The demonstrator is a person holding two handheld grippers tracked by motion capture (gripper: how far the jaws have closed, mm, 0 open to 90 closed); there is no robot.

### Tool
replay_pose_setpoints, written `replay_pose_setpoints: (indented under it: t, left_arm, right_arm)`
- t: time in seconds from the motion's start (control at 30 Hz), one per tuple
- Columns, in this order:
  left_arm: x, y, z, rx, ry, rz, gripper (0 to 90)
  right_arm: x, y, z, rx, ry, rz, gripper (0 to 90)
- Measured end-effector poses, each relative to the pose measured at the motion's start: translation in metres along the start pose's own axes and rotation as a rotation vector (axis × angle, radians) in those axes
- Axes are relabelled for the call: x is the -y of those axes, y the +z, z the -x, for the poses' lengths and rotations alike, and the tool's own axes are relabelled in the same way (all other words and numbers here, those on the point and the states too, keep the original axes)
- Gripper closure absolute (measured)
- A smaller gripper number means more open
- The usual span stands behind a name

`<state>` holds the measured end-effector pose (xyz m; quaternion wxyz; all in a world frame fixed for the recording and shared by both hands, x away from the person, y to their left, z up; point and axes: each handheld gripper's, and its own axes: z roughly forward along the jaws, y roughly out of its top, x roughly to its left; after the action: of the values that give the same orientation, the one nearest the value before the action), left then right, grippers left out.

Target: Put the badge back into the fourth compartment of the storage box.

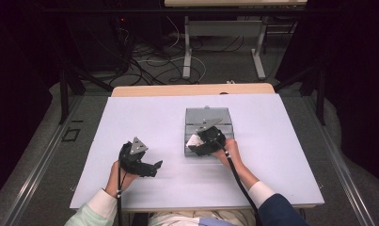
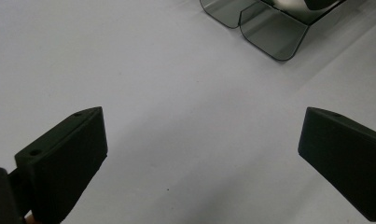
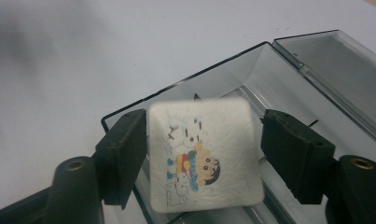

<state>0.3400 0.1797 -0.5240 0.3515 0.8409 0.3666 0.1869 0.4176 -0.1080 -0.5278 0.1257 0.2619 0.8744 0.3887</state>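
Jaws of your left gripper stand wide apart over bare white table, with nothing between them. Your right gripper view gives what the high view cannot: the white square packet with its cartoon print sits between your right gripper pads, the left pad touching its edge and the right pad just off it, so nothing is clamped. Beneath lies the clear grey case, its hinged lid open beyond, long axis running away from you.

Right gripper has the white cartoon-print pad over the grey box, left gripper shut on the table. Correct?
Not quite: the left gripper is open, jaws wide apart above bare table, per the left gripper view. The right gripper does have the white cartoon-print pad over the grey box.
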Motion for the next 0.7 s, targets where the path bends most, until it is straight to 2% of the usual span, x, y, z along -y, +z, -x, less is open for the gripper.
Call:
replay_pose_setpoints:
  t: [0.1, 0.13, 0.17, 0.2, 0.27, 0.3, 0.37, 0.4, 0.43, 0.47, 0.5, 0.53, 0.6, 0.63, 0.67, 0.7]
  left_arm:
    - [0.001, 0.001, 0.0, -0.014, -0.004, 0.024, 1.2]
    - [0.001, 0.001, 0.0, -0.014, -0.008, 0.026, 1.2]
    - [0.001, 0.001, 0.0, -0.015, -0.006, 0.02, 1.2]
    - [0.001, 0.001, 0.0, -0.01, -0.001, 0.02, 1.2]
    - [0.001, 0.0, 0.0, -0.012, 0.004, 0.015, 1.2]
    - [0.001, 0.0, 0.0, -0.013, 0.006, 0.013, 1.2]
    - [0.0, 0.0, 0.0, -0.006, 0.002, -0.001, 1.2]
    - [0.0, 0.0, 0.0, -0.006, 0.001, -0.004, 1.2]
    - [0.0, -0.001, 0.0, -0.006, 0.007, -0.009, 1.2]
    - [0.001, 0.001, 0.001, -0.019, -0.004, 0.014, 1.2]
    - [0.0, 0.0, 0.0, -0.004, 0.007, -0.006, 1.2]
    - [0.0, 0.0, 0.0, -0.004, 0.009, -0.008, 1.2]
    - [0.0, 0.0, 0.0, -0.004, 0.01, -0.008, 1.2]
    - [0.001, 0.001, 0.001, -0.011, 0.007, 0.004, 1.3]
    - [0.0, 0.0, 0.0, -0.006, 0.009, -0.01, 1.2]
    - [0.0, 0.0, 0.0, -0.005, 0.011, -0.012, 1.3]
  right_arm:
    - [0.0, -0.003, 0.002, -0.001, 0.024, -0.002, 21.9]
    - [-0.001, -0.004, 0.003, 0.002, 0.027, 0.008, 24.4]
    - [-0.001, -0.007, 0.003, 0.001, 0.057, 0.012, 26.5]
    - [-0.002, -0.009, 0.003, 0.008, 0.059, 0.011, 30.0]
    - [-0.004, -0.013, 0.003, 0.035, 0.065, 0.05, 40.2]
    - [-0.005, -0.016, 0.003, 0.054, 0.054, 0.063, 48.7]
    - [-0.007, -0.017, 0.0, 0.137, 0.075, 0.083, 61.4]
    - [-0.009, -0.019, 0.0, 0.165, 0.08, 0.062, 68.0]
    - [-0.01, -0.02, -0.001, 0.168, 0.11, 0.05, 72.6]
    - [-0.011, -0.019, -0.002, 0.187, 0.115, 0.063, 77.7]
    - [-0.012, -0.019, -0.004, 0.192, 0.115, 0.063, 81.9]
    - [-0.014, -0.018, -0.005, 0.195, 0.11, 0.041, 85.2]
    - [-0.016, -0.013, -0.007, 0.216, 0.104, 0.038, 89.3]
    - [-0.018, -0.011, -0.008, 0.217, 0.112, 0.013, 89.5]
    - [-0.019, -0.009, -0.009, 0.221, 0.109, -0.003, 89.5]
    - [-0.02, -0.005, -0.009, 0.238, 0.108, 0.0, 89.6]
